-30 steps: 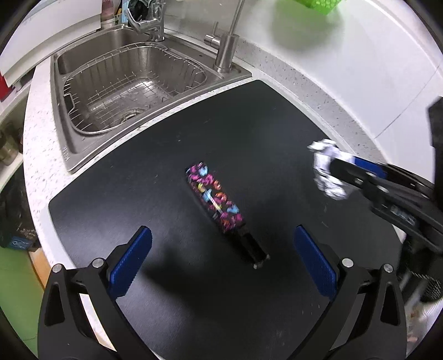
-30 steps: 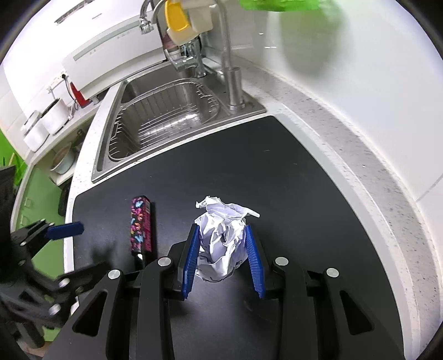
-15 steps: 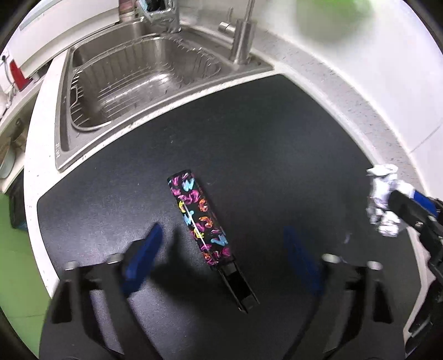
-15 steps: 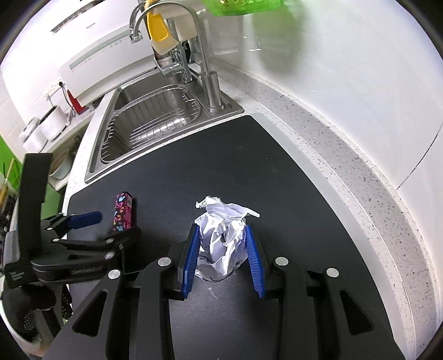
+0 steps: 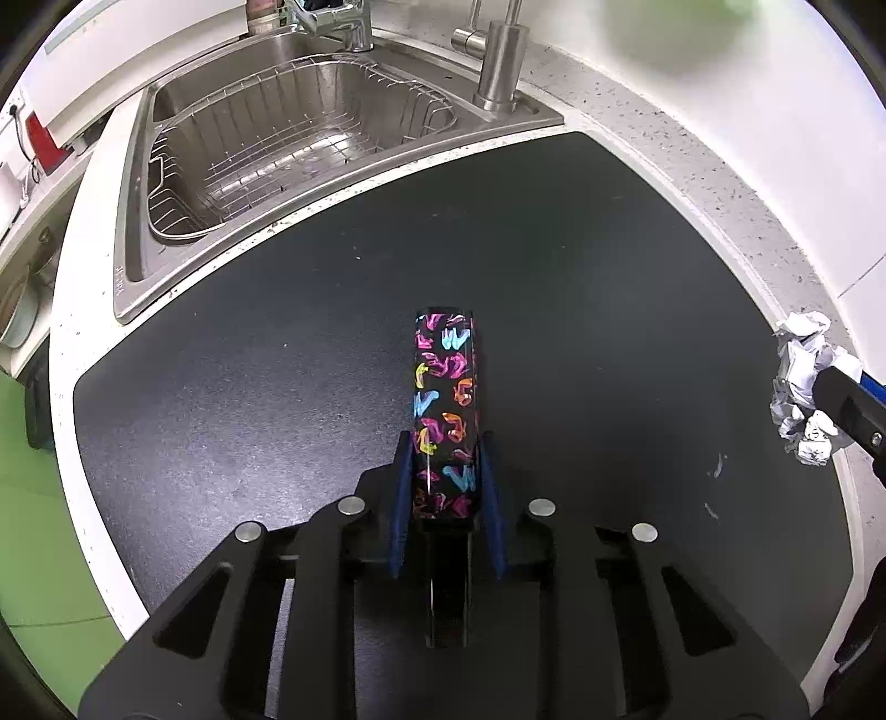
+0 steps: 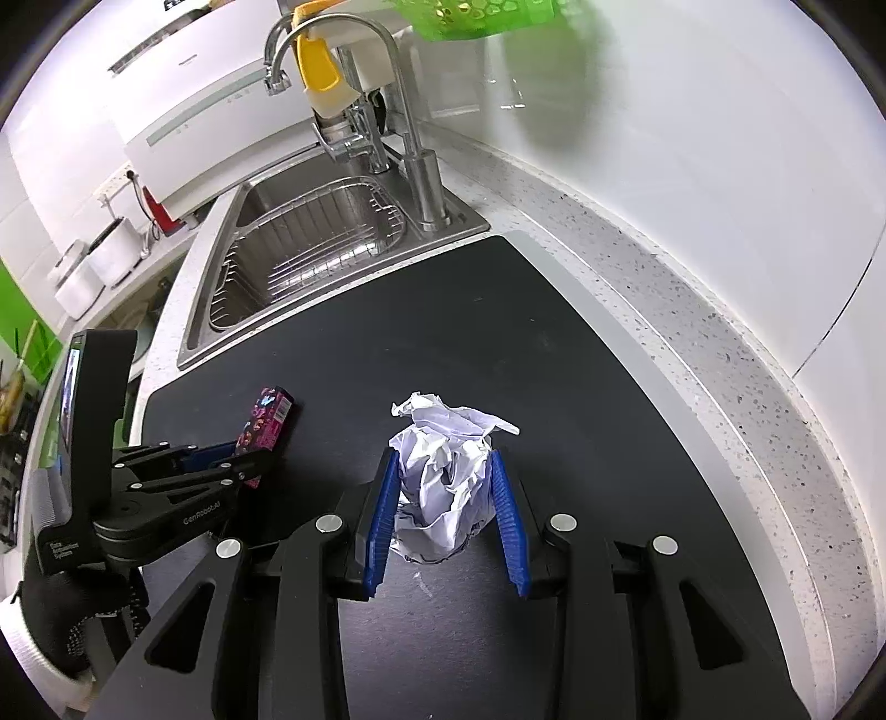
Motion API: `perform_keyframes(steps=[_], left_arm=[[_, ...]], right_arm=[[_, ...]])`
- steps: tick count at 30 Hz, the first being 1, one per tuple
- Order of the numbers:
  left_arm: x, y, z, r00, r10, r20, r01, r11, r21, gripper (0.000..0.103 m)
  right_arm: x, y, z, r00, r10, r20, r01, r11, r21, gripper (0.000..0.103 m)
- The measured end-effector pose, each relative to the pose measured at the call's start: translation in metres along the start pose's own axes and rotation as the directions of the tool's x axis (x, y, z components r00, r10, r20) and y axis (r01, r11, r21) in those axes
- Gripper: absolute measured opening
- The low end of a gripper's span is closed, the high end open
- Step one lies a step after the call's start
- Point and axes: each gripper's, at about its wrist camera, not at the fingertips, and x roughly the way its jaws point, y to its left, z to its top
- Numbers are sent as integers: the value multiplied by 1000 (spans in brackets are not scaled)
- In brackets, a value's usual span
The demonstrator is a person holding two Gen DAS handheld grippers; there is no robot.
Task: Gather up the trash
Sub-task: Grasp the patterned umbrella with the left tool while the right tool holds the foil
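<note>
Sink [image 5: 288, 138]: steel basin with a wire rack inside, set at the far left of the table, its tall tap [image 6: 354, 66] rising behind.
Mat [image 5: 277, 360]: dark, faintly speckled sheet that covers the table [image 5: 736, 183] in front of the sink; a few pale scuffs on it.
Left hand-held gripper [image 5: 444, 471]: closed tight on the patterned box, blue pads pressed against its two long sides near the end closest to the camera.
Patterned box [image 5: 444, 399]: long, narrow black carton printed with bright pink, blue, orange and yellow squiggles; it points away from the left hand-held gripper toward the sink. In the right wrist view [image 6: 266, 421] its far end shows a barcode label, and it lies low over the left part of the mat.
Right hand-held gripper [image 6: 446, 509]: jaws part-way in, clamped on the paper ball from both sides.
Paper ball [image 6: 448, 471]: crumpled white sheet with grey creases, a torn flap sticking out to the right at the top; it sits between the blue pads above the mat's middle.
Green basket [image 6: 476, 19]: perforated plastic, at the top edge above the white wall.
</note>
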Motion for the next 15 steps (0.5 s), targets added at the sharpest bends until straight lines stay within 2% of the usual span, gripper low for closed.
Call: perform_keyframes(steps=[7, 11, 15], left_arm=[[-29, 16, 0, 996, -72, 43, 71, 997, 8, 22], [-55, 36, -4, 992, -105, 71, 105, 994, 8, 22], [-85, 70, -14, 988, -106, 108, 107, 994, 1, 22]], right_arm=[[-14, 21, -1, 1000, 1, 12, 0, 1000, -21, 33], [-27, 48, 1, 999, 18, 31, -17, 999, -45, 33], [-36, 88, 6, 997, 64, 48, -60, 994, -87, 33]])
